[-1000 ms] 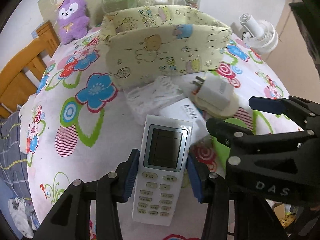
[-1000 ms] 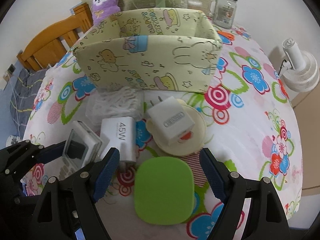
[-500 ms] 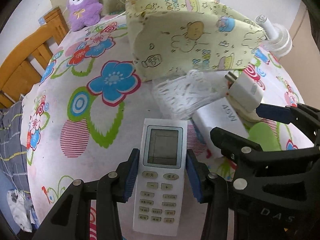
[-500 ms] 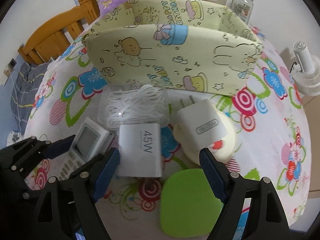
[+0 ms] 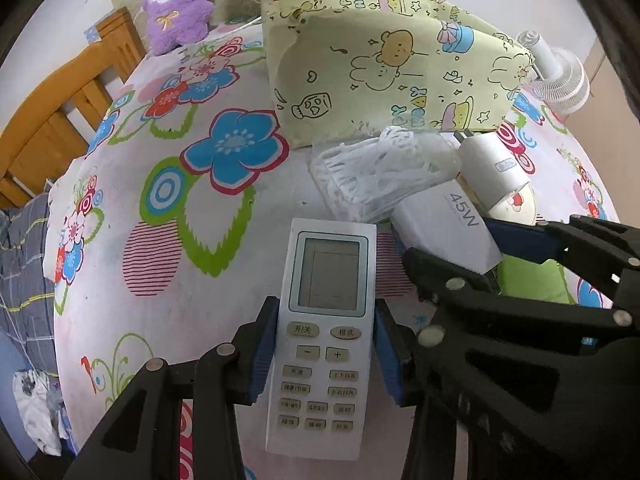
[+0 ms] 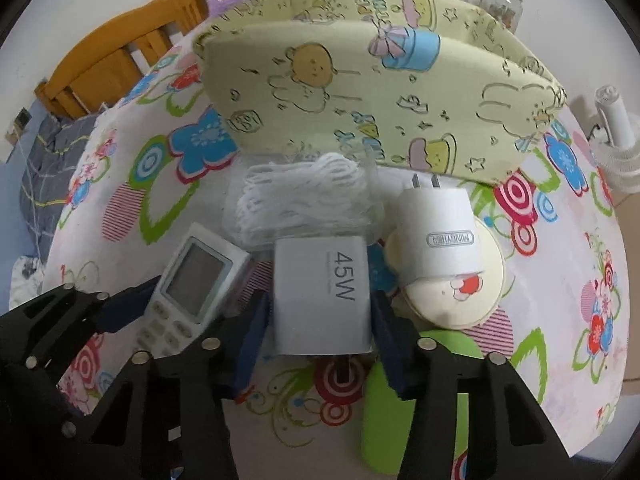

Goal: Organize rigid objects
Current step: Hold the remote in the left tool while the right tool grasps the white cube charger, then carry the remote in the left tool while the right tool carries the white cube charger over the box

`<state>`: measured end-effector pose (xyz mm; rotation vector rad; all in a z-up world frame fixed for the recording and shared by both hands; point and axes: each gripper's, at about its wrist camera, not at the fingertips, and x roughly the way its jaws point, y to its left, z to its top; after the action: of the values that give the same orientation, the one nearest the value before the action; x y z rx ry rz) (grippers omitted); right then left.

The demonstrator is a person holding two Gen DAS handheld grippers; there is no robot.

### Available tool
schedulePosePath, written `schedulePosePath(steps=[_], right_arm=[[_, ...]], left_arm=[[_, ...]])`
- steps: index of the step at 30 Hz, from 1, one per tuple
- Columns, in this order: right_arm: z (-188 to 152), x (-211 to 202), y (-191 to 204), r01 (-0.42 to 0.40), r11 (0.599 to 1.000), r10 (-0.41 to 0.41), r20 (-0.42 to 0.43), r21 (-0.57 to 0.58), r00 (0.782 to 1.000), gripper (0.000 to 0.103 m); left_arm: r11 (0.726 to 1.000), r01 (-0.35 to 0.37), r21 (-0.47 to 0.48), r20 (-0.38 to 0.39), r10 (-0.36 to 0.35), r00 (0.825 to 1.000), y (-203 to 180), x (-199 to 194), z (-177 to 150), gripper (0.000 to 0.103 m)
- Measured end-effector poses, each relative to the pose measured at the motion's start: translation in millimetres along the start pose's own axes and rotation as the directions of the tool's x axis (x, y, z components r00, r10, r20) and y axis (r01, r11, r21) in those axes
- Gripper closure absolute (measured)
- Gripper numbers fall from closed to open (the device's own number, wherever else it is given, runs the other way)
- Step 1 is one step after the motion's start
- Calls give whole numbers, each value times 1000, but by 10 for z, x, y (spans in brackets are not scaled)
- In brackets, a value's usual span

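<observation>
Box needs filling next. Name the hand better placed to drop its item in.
Right, probably. Its gripper is clamped on the white 45W charger block and faces the yellow cartoon-print fabric box squarely; the left gripper, holding the white remote control, sits off to the box's side.

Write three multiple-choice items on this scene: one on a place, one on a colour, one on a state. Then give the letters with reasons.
1. Where does the bag of white cord lie?
A. inside the fabric box
B. on the cloth in front of the fabric box
C. on the green pad

2. What colour is the plush toy?
A. purple
B. orange
C. green

3. What do the right tongs do?
A. hang open over the round case
B. close on the remote
C. close on the 45W charger

Key: 1 B, the bag sits against the front wall of the fabric box. 2 A, its fur is purple. 3 C, both blue pads press the sides of the 45W charger; the left tongs hold the remote.
</observation>
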<state>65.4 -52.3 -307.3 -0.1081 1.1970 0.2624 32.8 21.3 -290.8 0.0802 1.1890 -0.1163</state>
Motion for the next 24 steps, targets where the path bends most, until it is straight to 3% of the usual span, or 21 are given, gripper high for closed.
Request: schedulePosePath(steps=[10, 24], right_arm=[[-47, -136, -100, -7, 1000, 7, 11, 23, 1000, 53], [54, -595, -171, 48, 999, -48, 75, 12, 996, 53]], left_arm=[[999, 32, 5, -10, -32, 999, -54, -90, 4, 57], [998, 35, 44, 42, -37, 998, -170, -430, 171, 58]])
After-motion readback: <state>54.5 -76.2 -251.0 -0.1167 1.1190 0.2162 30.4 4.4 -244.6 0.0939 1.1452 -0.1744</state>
